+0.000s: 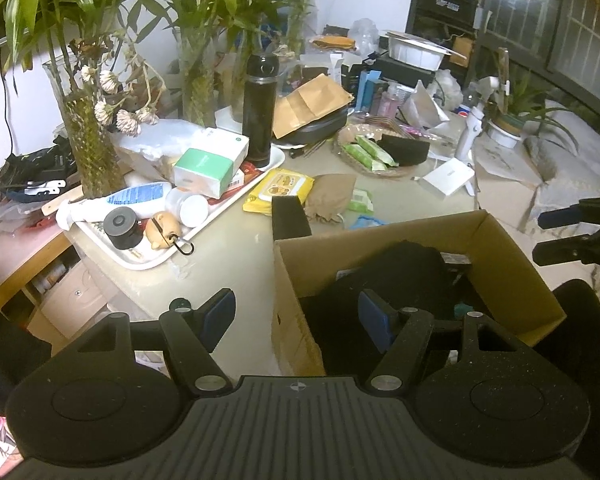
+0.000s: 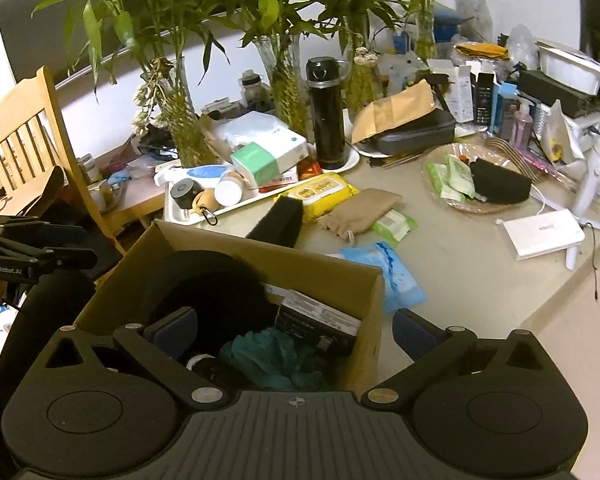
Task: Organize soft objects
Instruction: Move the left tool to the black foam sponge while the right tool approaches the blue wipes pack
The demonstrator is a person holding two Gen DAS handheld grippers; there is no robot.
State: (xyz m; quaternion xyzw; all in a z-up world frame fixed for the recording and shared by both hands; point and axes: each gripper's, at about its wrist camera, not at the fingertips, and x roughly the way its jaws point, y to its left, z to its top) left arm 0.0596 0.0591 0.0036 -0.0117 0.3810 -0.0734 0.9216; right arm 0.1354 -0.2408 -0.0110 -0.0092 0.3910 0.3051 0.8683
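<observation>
Both grippers hang over the cardboard box (image 2: 236, 256), probably the bin for soft things. The right gripper (image 2: 296, 332) gapes wide and empty. The left gripper (image 1: 296, 316) is half open, holding nothing.

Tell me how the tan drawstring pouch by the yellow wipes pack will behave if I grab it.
The pouch lies flat and wrinkled, so it is probably floppy and will sag. It looks nearly empty, so likely light. Its cloth surface should give good grip, not slip.
</observation>
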